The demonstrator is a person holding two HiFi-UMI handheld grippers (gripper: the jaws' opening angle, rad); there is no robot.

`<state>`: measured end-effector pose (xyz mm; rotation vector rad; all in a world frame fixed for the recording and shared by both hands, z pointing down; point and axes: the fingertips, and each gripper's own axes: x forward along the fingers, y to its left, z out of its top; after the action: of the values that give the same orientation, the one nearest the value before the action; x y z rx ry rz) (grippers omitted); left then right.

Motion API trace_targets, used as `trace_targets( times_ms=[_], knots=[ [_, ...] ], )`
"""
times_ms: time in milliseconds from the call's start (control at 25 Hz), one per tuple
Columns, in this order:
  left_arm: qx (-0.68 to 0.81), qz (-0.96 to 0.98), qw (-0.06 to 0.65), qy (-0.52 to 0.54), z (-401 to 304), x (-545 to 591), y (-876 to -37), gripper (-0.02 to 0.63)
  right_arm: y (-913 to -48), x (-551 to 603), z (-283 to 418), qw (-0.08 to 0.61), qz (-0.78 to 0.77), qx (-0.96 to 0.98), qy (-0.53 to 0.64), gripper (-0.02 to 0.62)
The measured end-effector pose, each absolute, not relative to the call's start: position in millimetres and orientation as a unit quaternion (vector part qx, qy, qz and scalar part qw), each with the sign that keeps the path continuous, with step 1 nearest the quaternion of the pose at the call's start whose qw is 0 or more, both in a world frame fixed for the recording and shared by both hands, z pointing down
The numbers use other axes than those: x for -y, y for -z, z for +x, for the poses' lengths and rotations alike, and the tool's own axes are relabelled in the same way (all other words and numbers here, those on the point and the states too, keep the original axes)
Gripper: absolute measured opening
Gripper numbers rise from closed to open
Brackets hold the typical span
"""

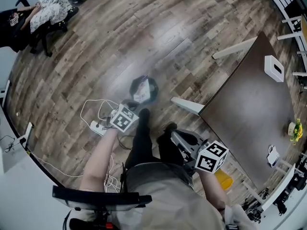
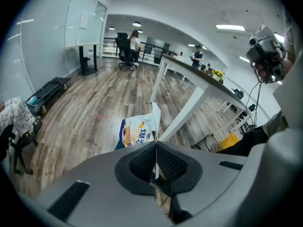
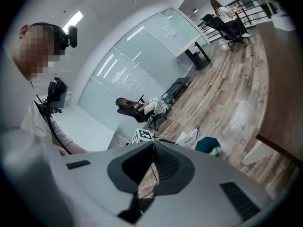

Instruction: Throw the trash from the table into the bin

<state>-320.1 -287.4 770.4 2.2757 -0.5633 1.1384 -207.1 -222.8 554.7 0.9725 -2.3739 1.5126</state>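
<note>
Snack bag point(image 2: 138, 131) pinched in left gripper point(image 2: 155, 149) jaws near bin point(image 1: 154, 90); right gripper point(image 3: 152, 161) jaws closed, empty.

Dark brown rectangular table point(image 1: 249, 95) on white legs, bearing a white rectangular box point(image 1: 274, 68) towards its far end, a small pot of yellow flowers point(image 1: 294, 131) and a small white object point(image 1: 272, 155) along its right edge, all well apart. Grey-brown wood-plank floor point(image 1: 120, 37), bearing a round dark bin point(image 1: 132, 87) near the table's corner, a white power strip point(image 1: 97, 127) with looped white cables, and a yellow container point(image 1: 223, 180) just beside the table's near side.
</note>
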Motion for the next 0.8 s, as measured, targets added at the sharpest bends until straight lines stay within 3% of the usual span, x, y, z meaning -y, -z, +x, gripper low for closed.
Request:
trace_targets(
  times_ms=[800],
  knots=[
    [0.186,0.781,0.322,-0.501,-317.2,304.3,-1021.2,0.014,-728.2,227.9,-172.4,0.111,0.329,0.743,-0.572,0.014]
  ],
)
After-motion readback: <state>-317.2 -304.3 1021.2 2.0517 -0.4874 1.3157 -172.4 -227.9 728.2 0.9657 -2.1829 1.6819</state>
